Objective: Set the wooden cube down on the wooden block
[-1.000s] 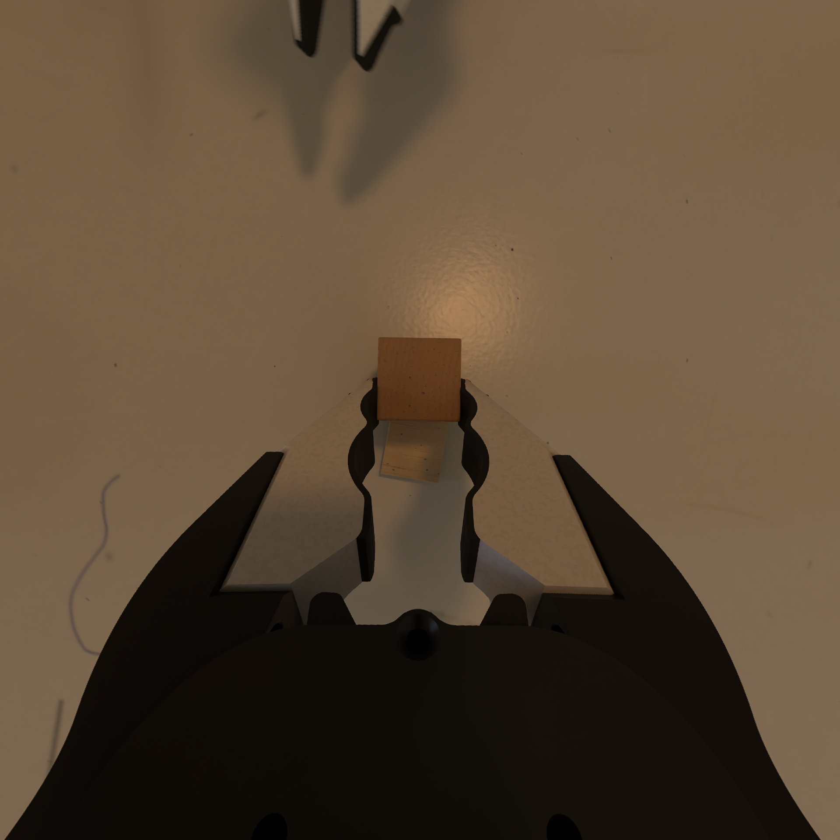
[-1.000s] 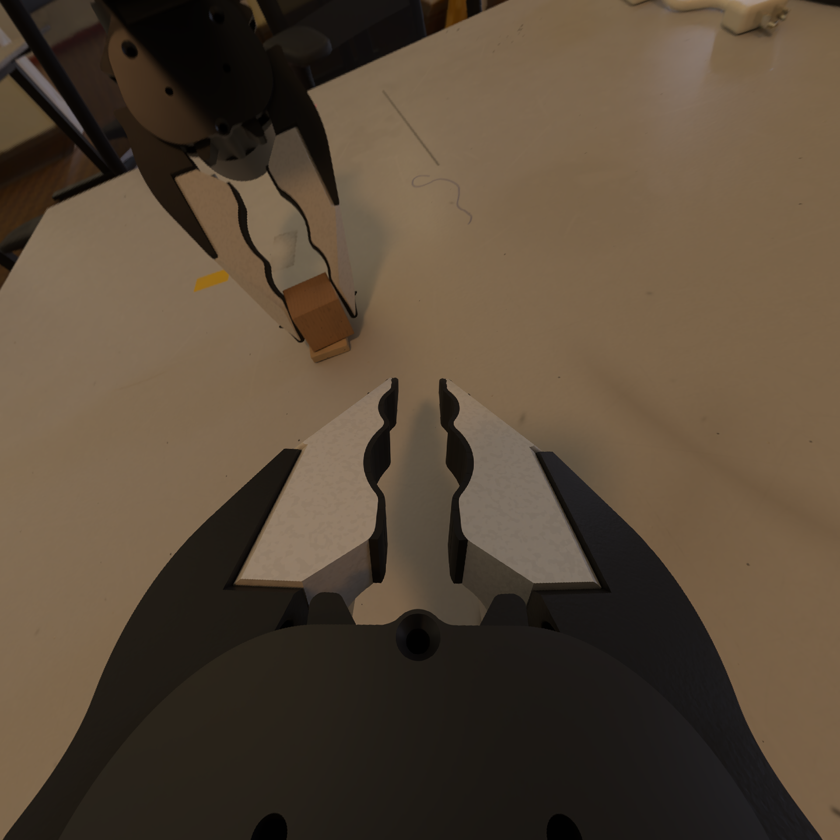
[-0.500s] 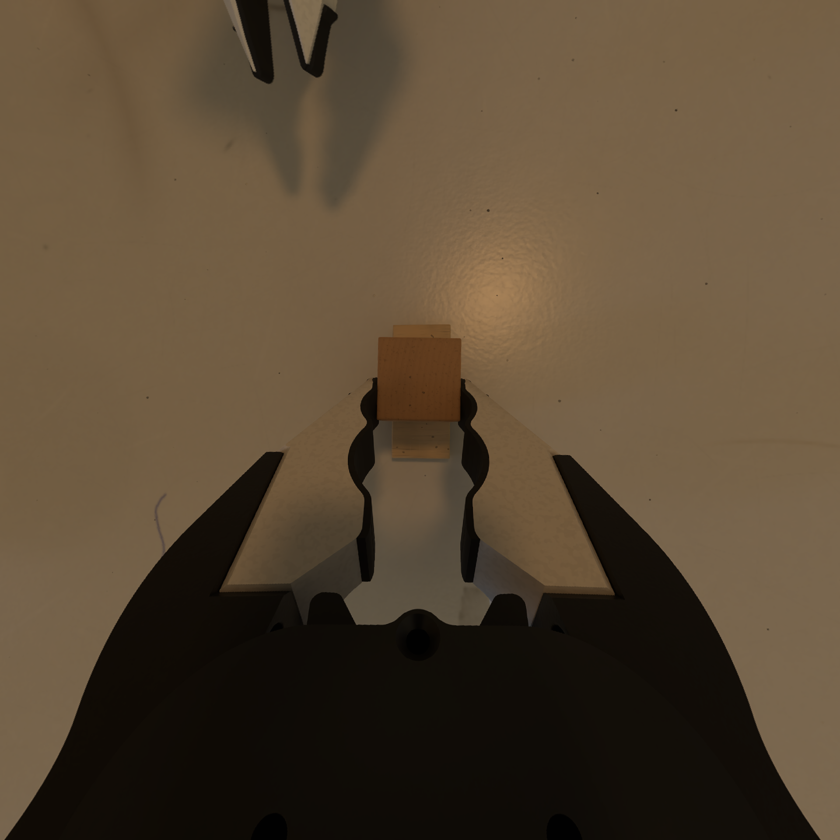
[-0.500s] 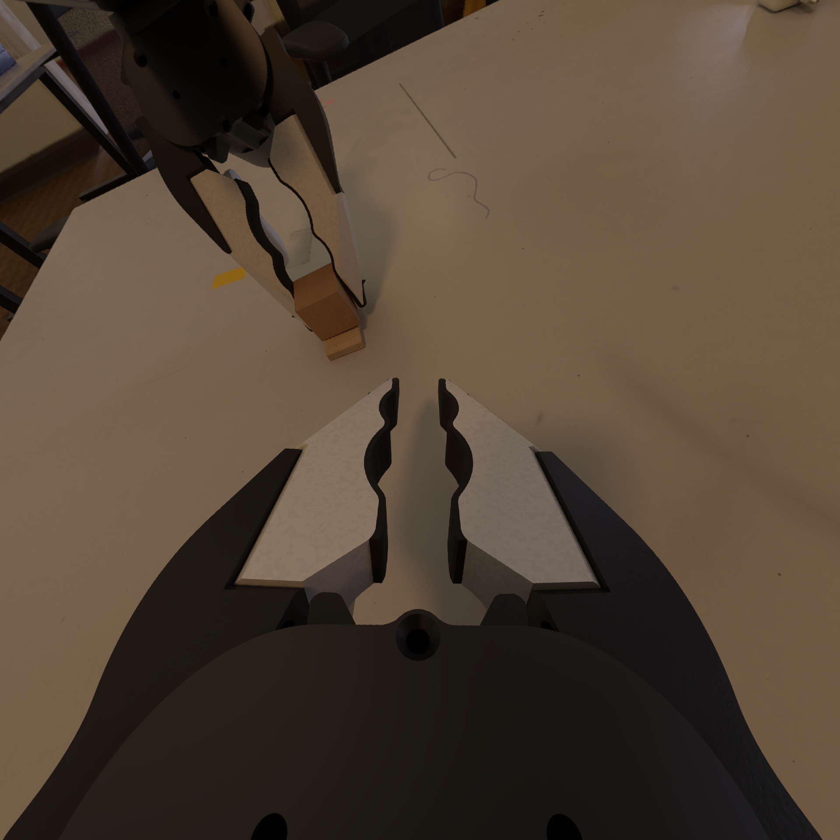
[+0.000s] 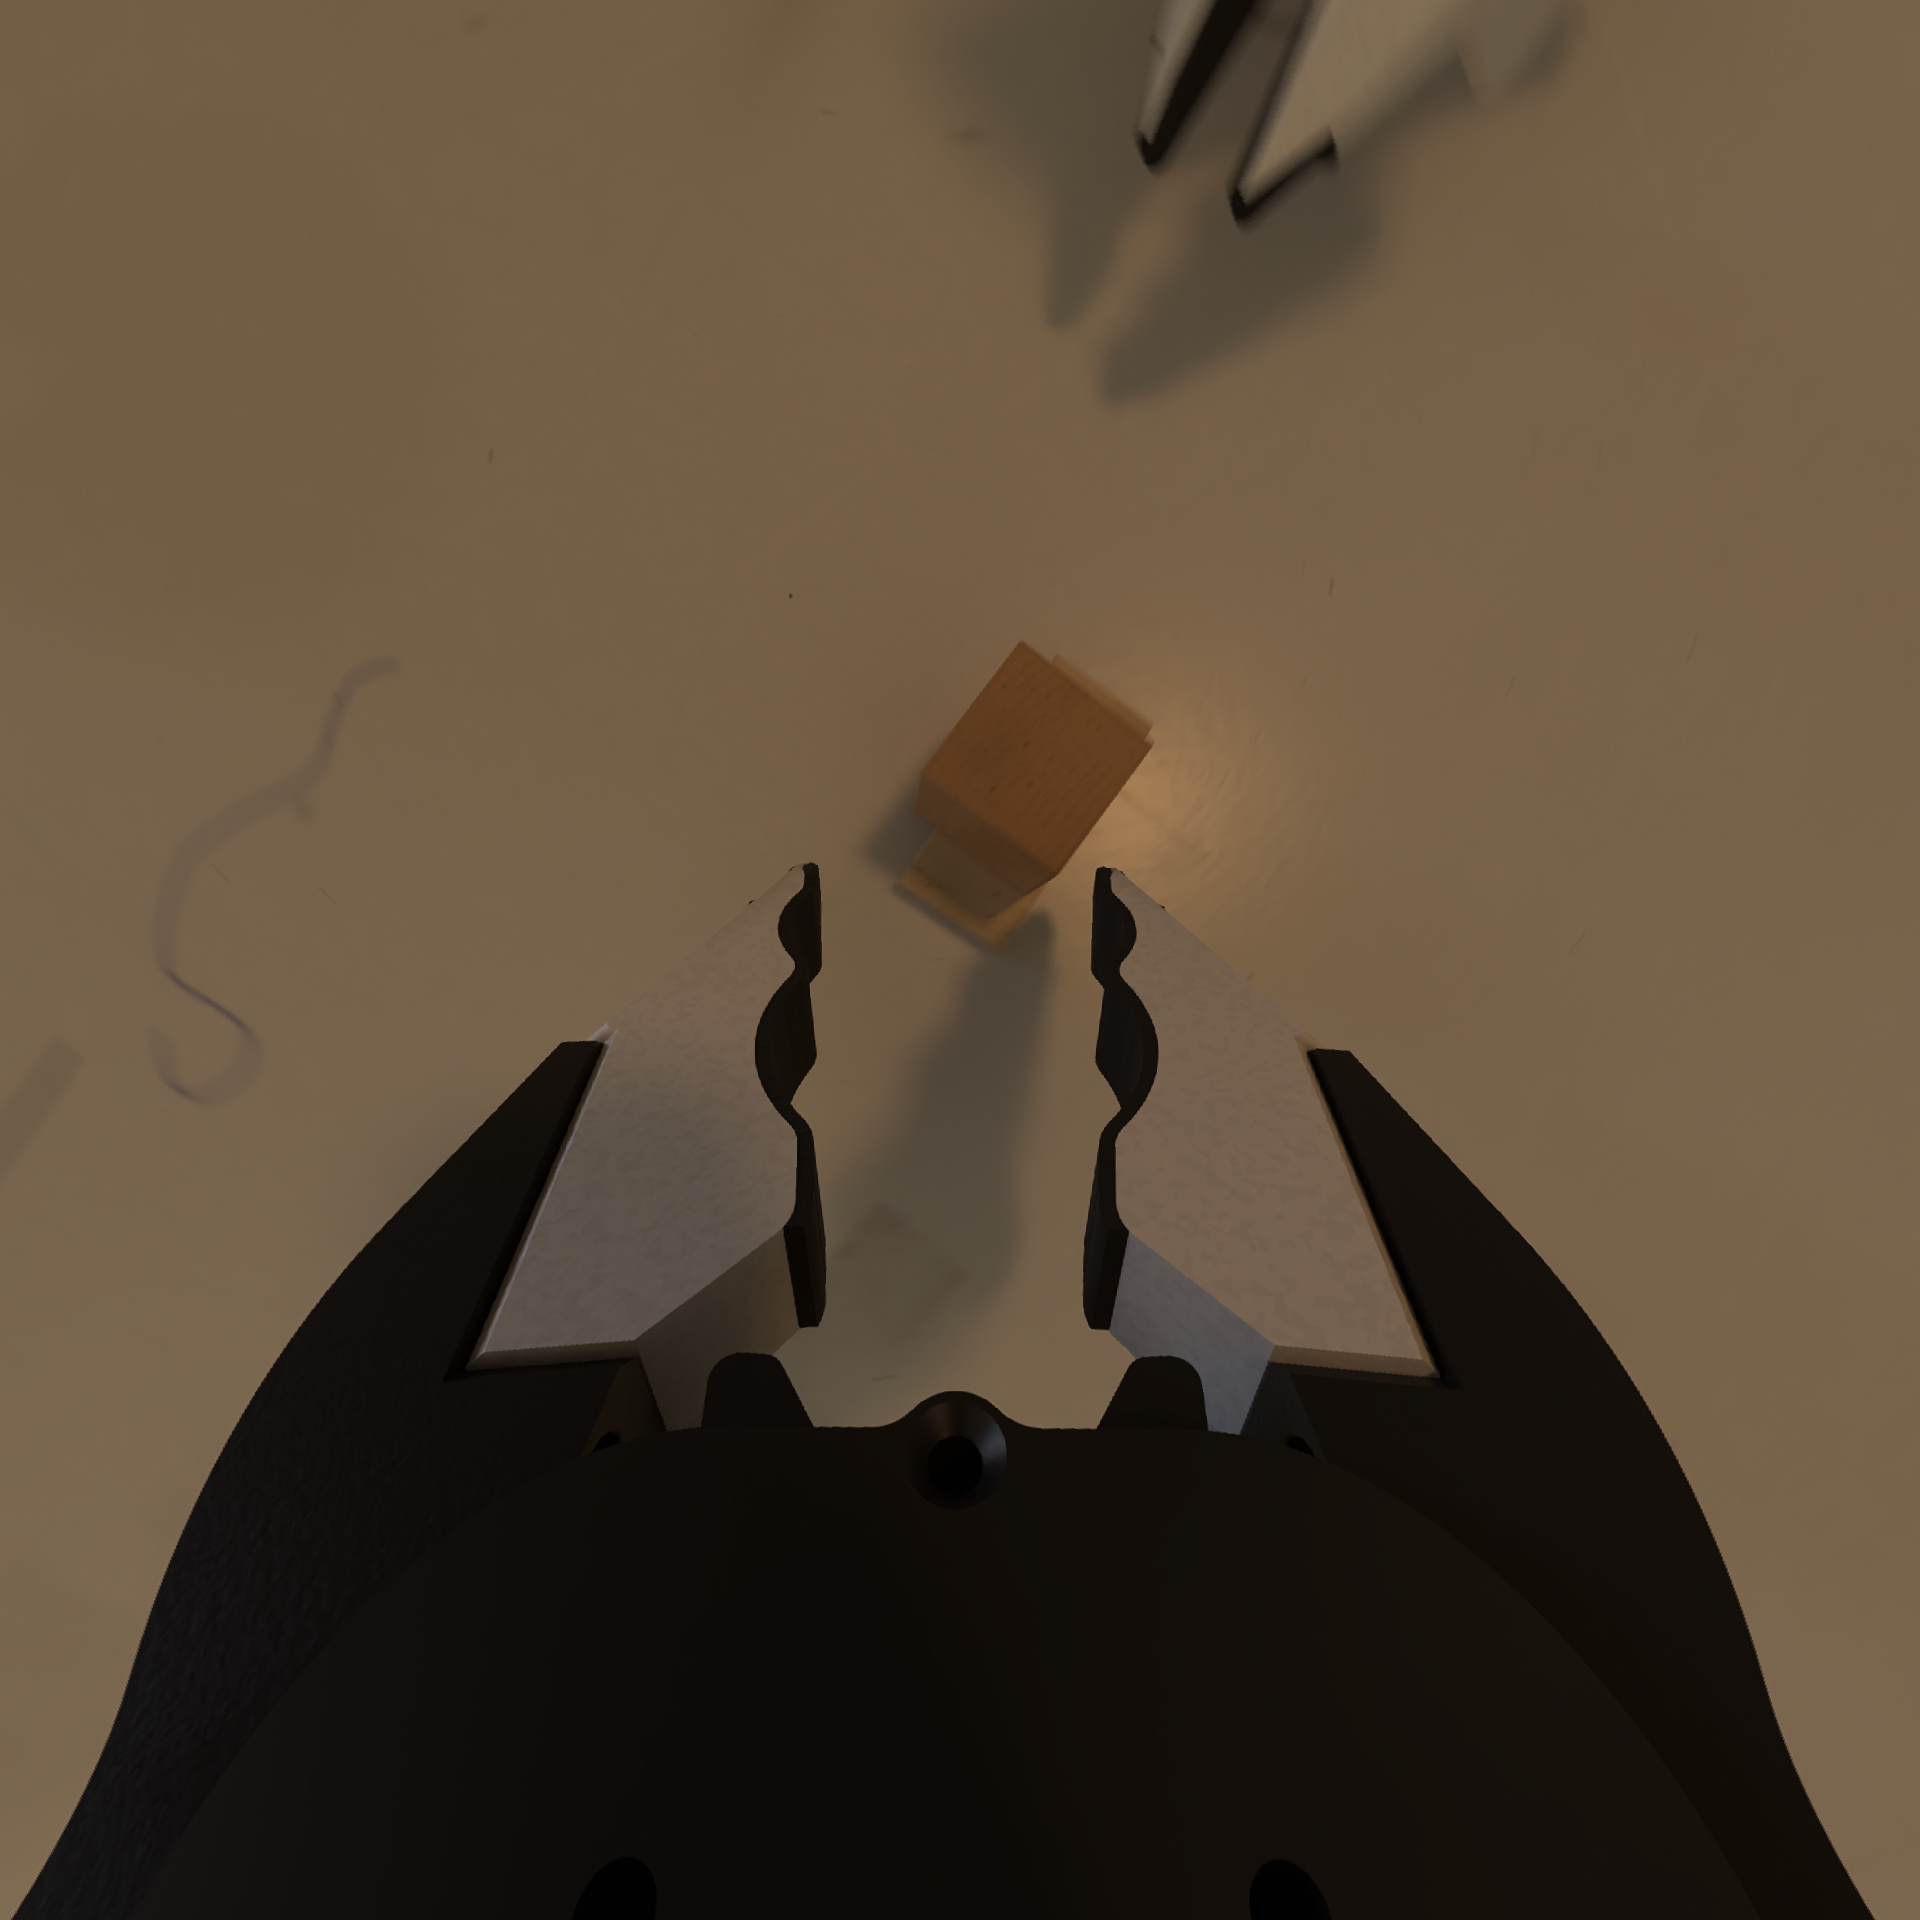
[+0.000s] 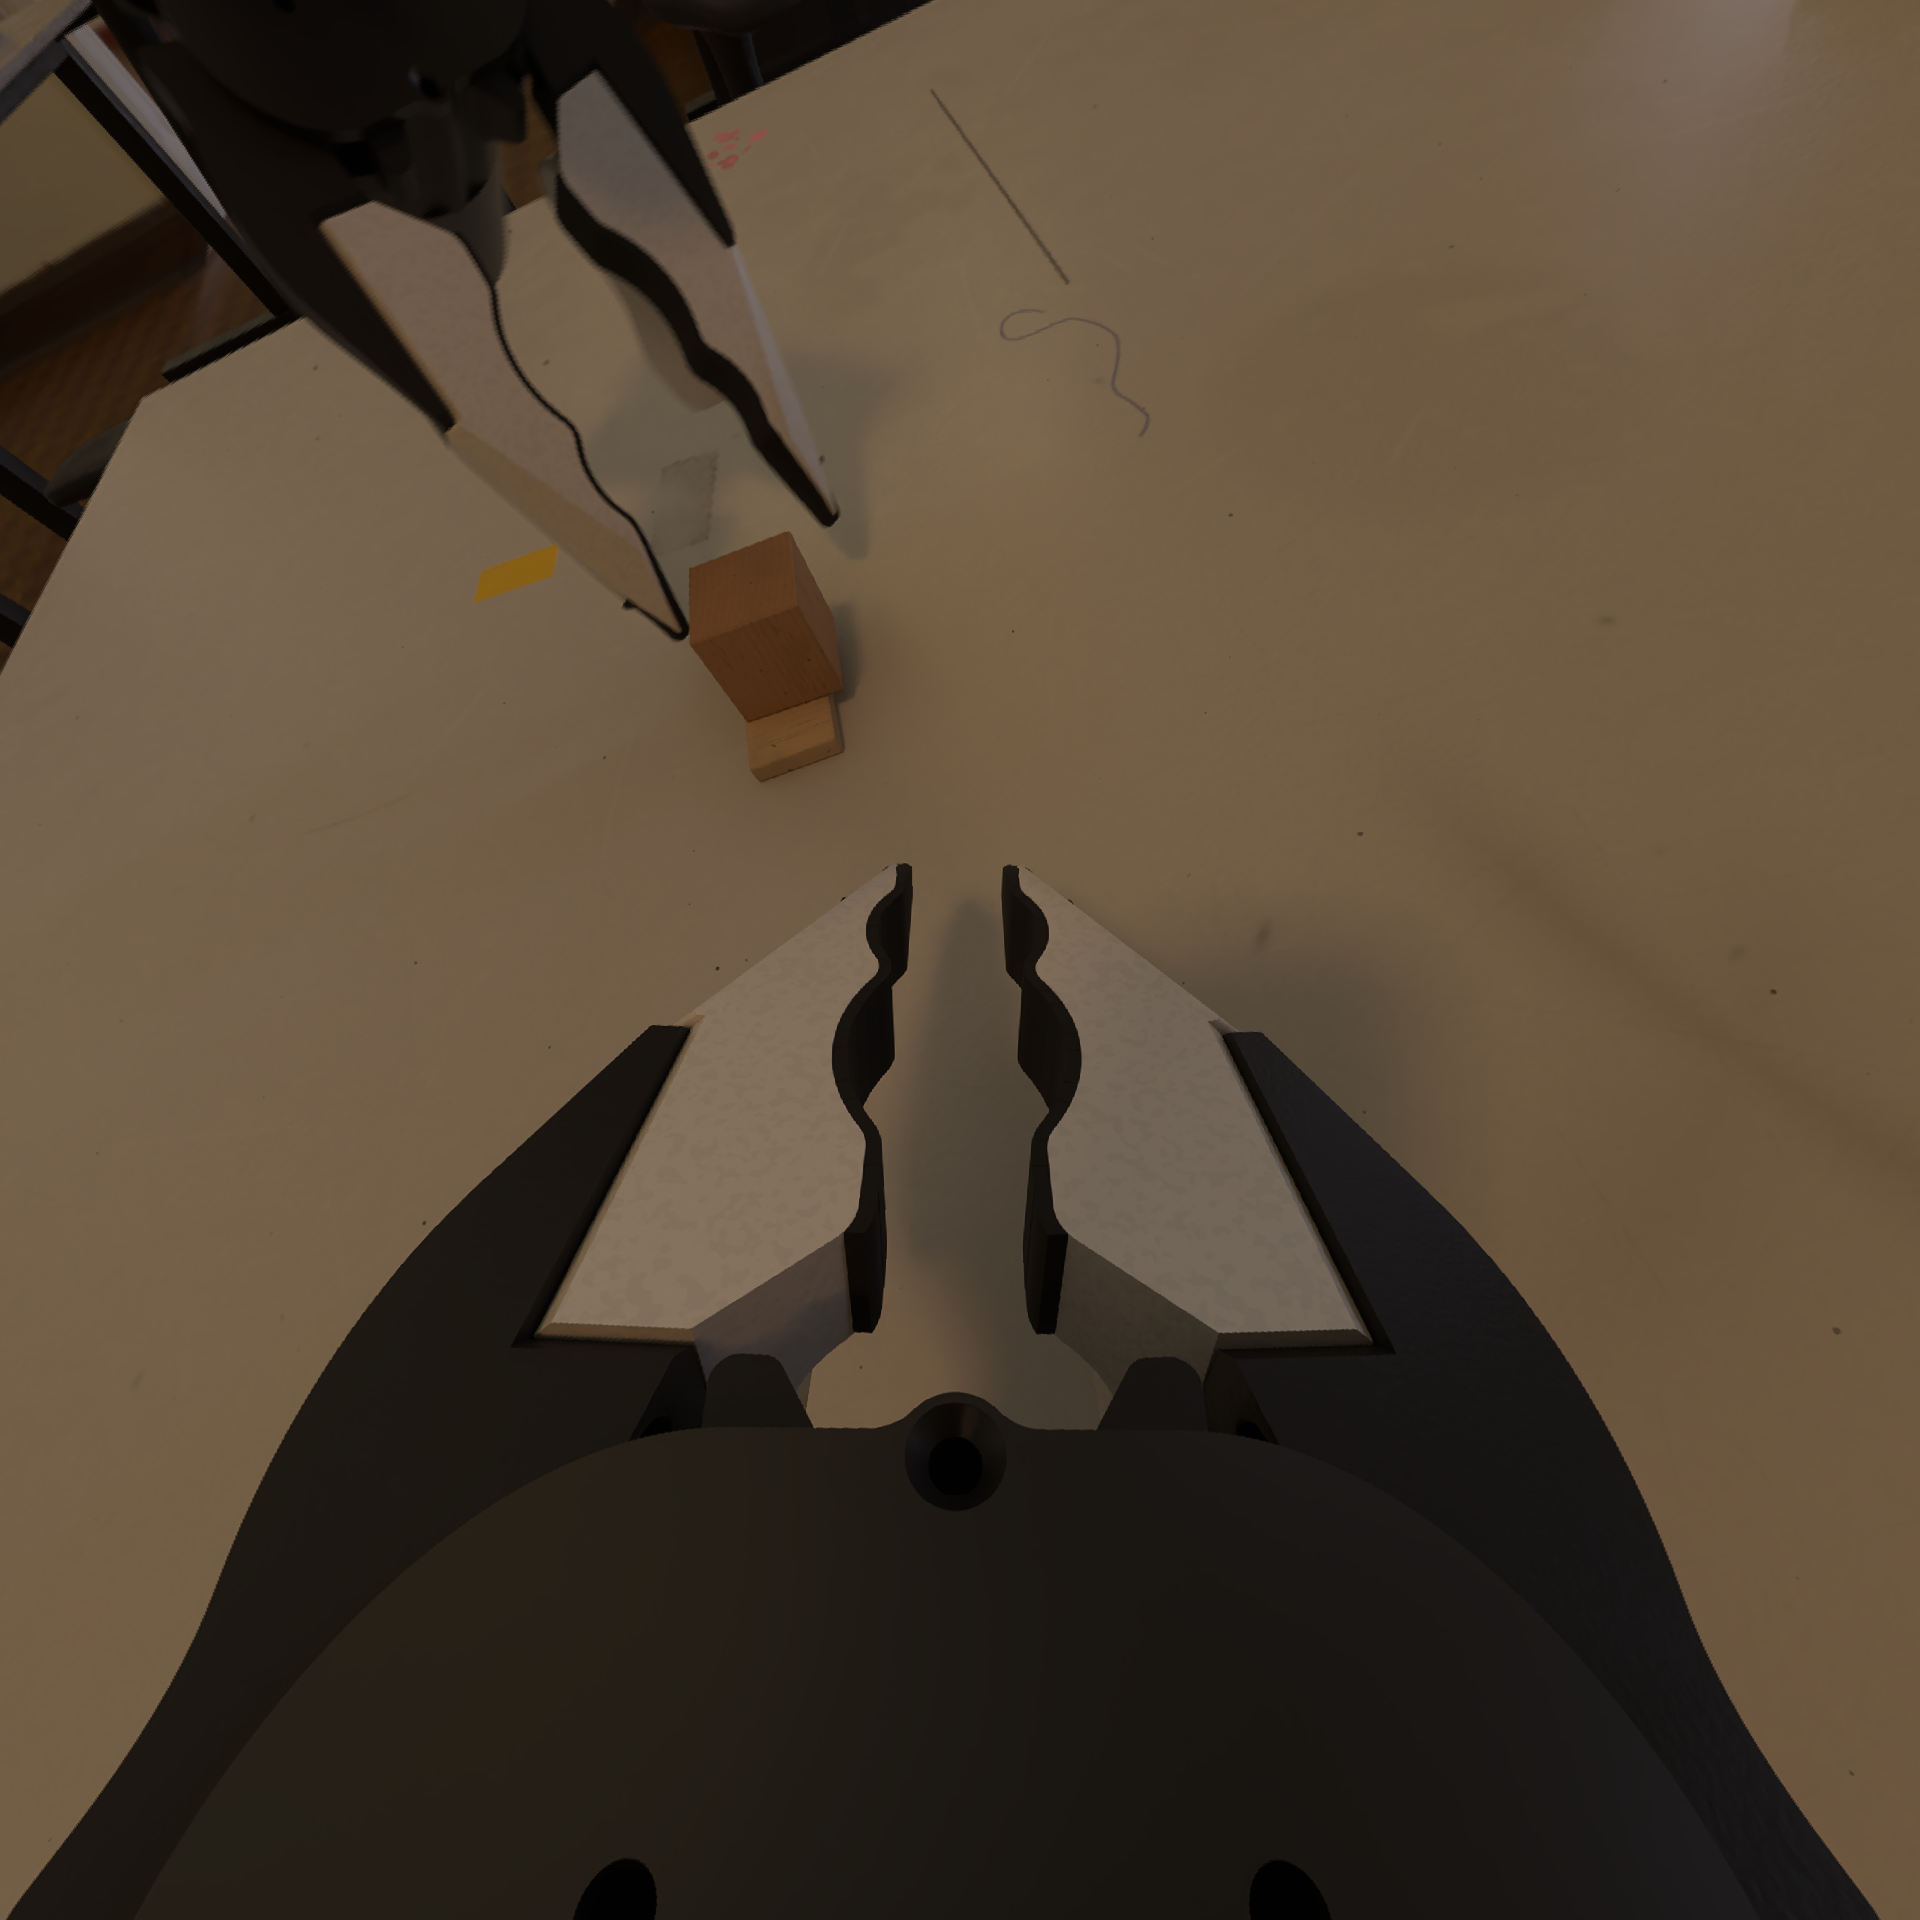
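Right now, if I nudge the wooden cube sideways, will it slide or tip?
Likely slide, then tip: the wooden cube sits flat but overhangs the narrower wooden block. It looks rigid, its faces smooth. The left gripper is open, so nothing steadies it.

Beige tabletop point(image 6: 1455, 675), matte, faintly speckled with dark dots, dim lighting with a warm glare spot at centre of the left wrist view. Directly on it: a pale wooden block point(image 6: 795, 740), flat, upper centre-left of the right wrist view, carrying a darker wooden cube point(image 6: 764, 618); same block point(image 5: 961, 888) just above centre in the left wrist view. Yellow tape patch point(image 6: 516, 572) lies left of the block. Blue squiggle mark point(image 6: 1081, 358) and thin straight pencil line point(image 6: 1000, 187) at upper centre-right; squiggle point(image 5: 223, 894) at left in the left wrist view. Pink smudges point(image 6: 736, 145) near the far edge, top of frame.
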